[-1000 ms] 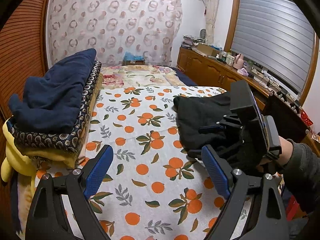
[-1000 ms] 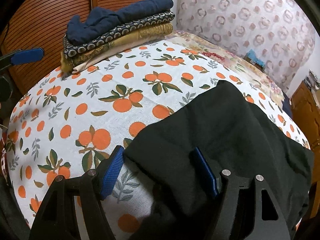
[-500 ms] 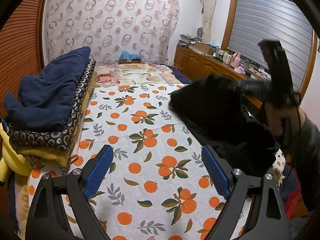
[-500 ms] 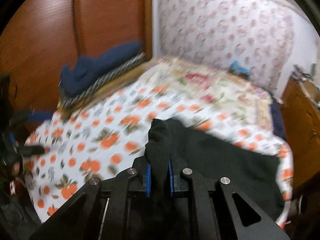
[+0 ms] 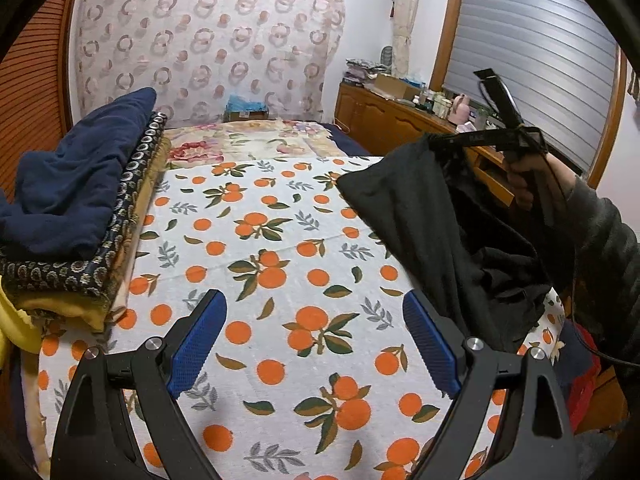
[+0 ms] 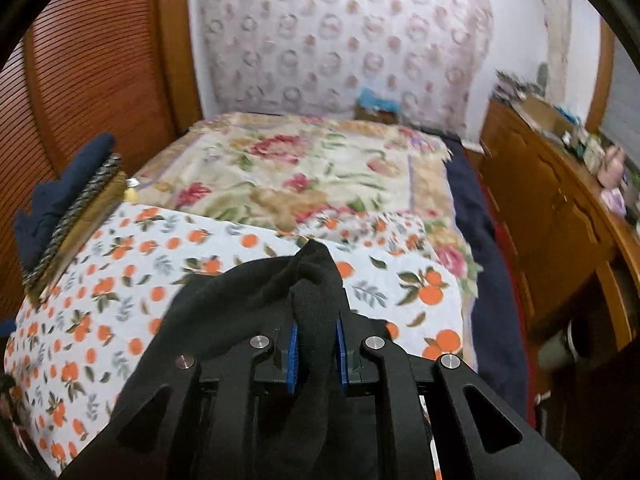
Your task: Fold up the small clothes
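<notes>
While the left gripper (image 5: 314, 344) hangs tilted down over the orange-print sheet (image 5: 256, 248), I see its blue pads spread wide with nothing between them. My right gripper (image 6: 316, 354) is raised at the bed's right side, angled downward, the hand (image 5: 524, 180) wrapped round its handle and a dark sleeve (image 5: 604, 240) behind. Its jaws are easing apart slightly, yet the pads still pinch a bunched fold of the black garment (image 6: 256, 300). That garment hangs from the grip, its lower part draped on the sheet's right edge. Folded clothes (image 5: 76, 200) sit stacked at left.
</notes>
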{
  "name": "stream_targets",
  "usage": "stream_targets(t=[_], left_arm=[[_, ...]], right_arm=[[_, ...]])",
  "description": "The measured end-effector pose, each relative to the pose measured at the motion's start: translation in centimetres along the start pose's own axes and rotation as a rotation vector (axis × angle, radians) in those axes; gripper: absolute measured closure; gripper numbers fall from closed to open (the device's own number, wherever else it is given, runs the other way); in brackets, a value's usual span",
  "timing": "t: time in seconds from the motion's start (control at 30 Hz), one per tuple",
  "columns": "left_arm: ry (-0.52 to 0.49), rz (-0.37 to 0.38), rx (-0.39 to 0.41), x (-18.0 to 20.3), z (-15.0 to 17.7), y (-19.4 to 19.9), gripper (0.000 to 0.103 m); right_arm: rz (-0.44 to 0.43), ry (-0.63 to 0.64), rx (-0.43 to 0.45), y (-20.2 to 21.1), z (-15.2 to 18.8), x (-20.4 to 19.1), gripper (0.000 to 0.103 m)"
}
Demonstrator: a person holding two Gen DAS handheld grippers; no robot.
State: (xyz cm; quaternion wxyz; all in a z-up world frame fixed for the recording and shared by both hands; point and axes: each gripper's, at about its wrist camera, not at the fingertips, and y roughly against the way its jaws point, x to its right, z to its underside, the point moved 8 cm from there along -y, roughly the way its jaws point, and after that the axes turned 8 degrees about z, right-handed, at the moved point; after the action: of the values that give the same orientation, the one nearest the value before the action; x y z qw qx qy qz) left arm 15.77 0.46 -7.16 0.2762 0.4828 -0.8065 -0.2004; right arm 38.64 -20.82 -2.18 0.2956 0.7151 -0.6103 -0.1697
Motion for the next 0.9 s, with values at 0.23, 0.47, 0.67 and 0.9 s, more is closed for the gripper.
stream_targets(t=[0.23, 0.47, 0.67, 0.9], left_arm=[[-0.008, 0.024, -0.016, 1.3, 0.3, -1.0, 0.013], [-0.032, 0.038, -0.030, 3.0, 0.3, -1.9, 0.013], [-0.041, 0.039, -0.044, 3.9, 0.6, -2.3, 0.013], [-0.044, 0.044, -0.055, 4.5, 0.9, -2.7, 0.013]], right_arm=[[0.022, -0.028, 0.032, 2.6, 0.7, 1.4, 0.060], [-0.058, 0.058, 0.077, 8.6, 5.9, -2.2, 0.060], [-0.147, 0.065, 0.093, 11.2, 9.9, -5.2, 0.060], [-0.201, 0.124, 0.082, 11.6, 12.6, -8.1, 0.060]])
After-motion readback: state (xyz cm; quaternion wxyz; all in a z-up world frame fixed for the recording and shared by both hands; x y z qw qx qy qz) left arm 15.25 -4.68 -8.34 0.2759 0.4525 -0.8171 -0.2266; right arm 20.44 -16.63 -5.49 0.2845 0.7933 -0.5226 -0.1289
